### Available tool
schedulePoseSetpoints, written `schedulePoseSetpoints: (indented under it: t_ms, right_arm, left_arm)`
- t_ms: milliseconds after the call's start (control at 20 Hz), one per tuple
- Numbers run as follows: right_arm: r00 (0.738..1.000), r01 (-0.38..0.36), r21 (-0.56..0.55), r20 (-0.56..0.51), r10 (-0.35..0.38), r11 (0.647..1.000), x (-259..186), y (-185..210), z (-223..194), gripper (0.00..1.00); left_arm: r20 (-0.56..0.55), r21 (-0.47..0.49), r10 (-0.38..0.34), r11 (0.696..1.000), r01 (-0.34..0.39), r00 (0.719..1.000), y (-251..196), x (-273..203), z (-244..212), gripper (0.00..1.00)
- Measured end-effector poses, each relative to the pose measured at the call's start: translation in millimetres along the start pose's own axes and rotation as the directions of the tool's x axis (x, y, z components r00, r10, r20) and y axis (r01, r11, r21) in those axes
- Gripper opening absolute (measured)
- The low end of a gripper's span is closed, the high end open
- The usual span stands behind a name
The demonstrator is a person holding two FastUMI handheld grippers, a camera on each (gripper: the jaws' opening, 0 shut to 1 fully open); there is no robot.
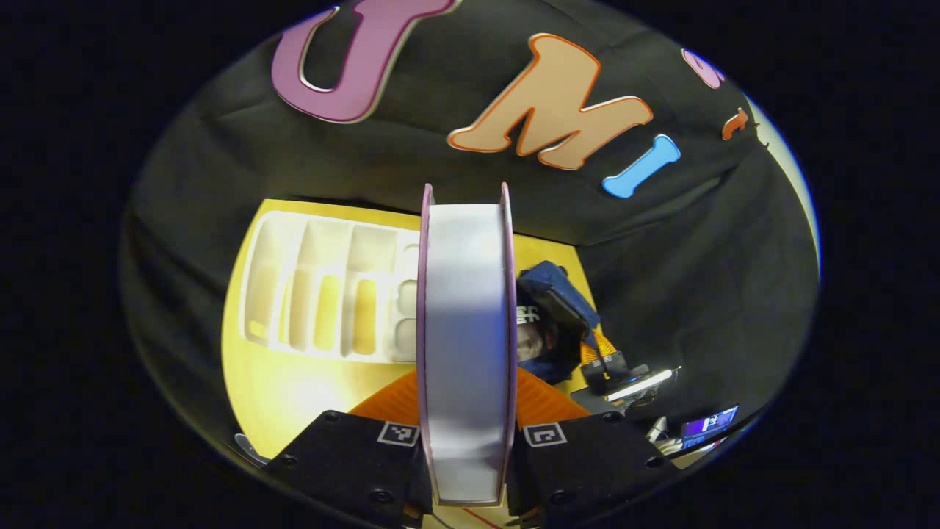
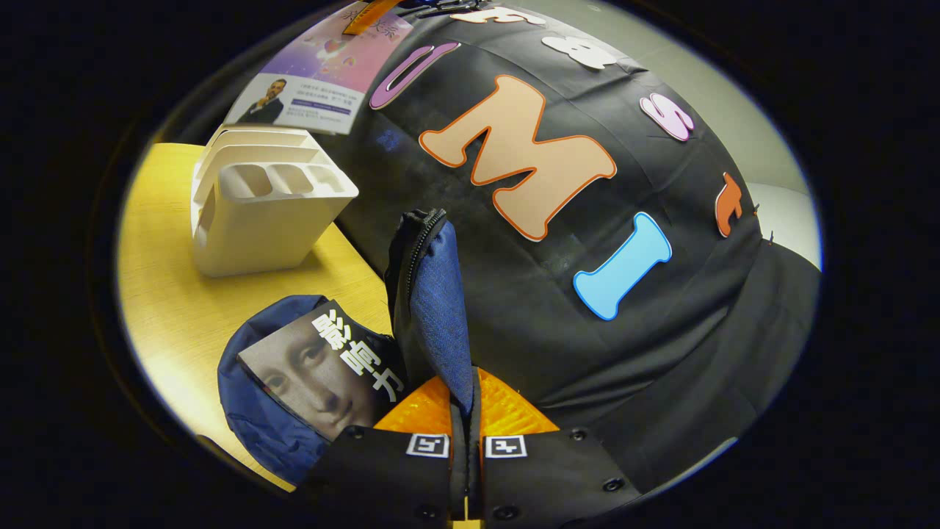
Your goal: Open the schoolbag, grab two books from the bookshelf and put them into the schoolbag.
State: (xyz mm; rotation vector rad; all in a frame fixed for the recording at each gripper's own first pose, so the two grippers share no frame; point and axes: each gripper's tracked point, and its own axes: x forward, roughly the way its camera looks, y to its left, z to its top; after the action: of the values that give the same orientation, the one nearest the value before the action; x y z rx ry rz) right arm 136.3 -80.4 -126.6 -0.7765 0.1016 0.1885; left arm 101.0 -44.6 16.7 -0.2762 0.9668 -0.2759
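The left hand-held gripper (image 1: 465,441) clamps a book (image 1: 465,345) upright, above the desk (image 1: 294,382), the white bookshelf (image 1: 323,286) ahead-left. The right hand-held gripper (image 2: 466,448) pinches the schoolbag (image 2: 433,294) flap; another book (image 2: 323,367) sits inside, left.

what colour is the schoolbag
Dark blue with a black zipper edge, clearest in the right gripper view, where the schoolbag flap is pinched up.

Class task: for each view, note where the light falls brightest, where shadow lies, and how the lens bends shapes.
Left gripper view: glare on the yellow wooden table; shadow across the held purple-covered book. Right gripper view: even light on the white plastic bookshelf; the table edge curves.
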Motion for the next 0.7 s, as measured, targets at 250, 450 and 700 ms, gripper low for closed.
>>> schedulePoseSetpoints:
  t_ms: [250, 450, 700]
  right_arm:
    - [1.000, 0.003, 0.030, -0.005, -0.003, 1.000, 0, -2, 0, 0.01]
    - [1.000, 0.007, 0.042, -0.001, -0.007, 0.999, -1, -5, 0, 0.04]
    - [1.000, 0.021, 0.054, 0.014, -0.021, 0.998, -1, -10, 2, 0.04]
  left_arm:
    - [-0.051, -0.029, -0.145, 0.989, 0.143, 0.988, -38, 79, -41, 0.36]
    - [-0.027, -0.102, -0.203, 0.975, 0.200, 0.979, -53, 144, -57, 0.36]
    - [0.052, -0.191, -0.263, 0.944, 0.269, 0.963, -66, 212, -61, 0.36]
